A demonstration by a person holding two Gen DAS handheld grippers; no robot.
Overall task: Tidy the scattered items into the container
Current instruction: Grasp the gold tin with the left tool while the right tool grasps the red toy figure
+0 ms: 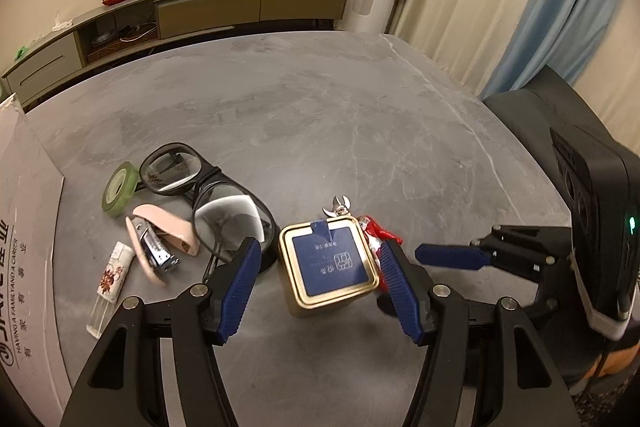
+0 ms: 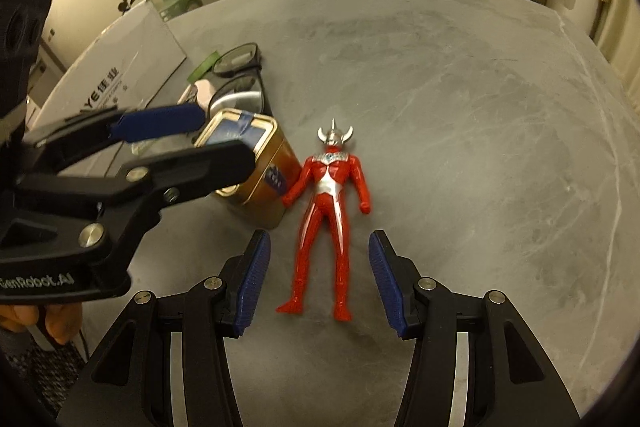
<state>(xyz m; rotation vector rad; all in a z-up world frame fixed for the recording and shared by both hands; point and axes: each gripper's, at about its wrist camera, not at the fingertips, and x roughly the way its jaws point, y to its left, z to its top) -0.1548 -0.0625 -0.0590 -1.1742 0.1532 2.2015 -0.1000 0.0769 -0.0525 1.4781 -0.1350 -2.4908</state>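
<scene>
The left gripper [image 1: 320, 283] is spread wide, its blue ribbed pads standing on either side of a gold-rimmed square metal tin with a dark blue lid [image 1: 329, 261]; neither pad touches the tin, which stands upright on the grey marbled counter [image 1: 360, 115] between them. The right gripper [image 2: 318, 281] is likewise released and wide open, holding nothing, with the legs of a red and silver horned toy figure [image 2: 328, 211] lying flat on its back between its pads, apart from both. The figure's arm touches the tin's side just ahead and to the left of this gripper. Off to the left of the left gripper lie black-framed clear safety goggles [image 1: 200, 195], a pink stapler [image 1: 160, 243], a green roll of tape [image 1: 118, 189] and a clear lighter with a floral label [image 1: 110, 287]. Further left, at the counter's edge, stands a white cardboard box with printed lettering [image 1: 24, 227]
</scene>
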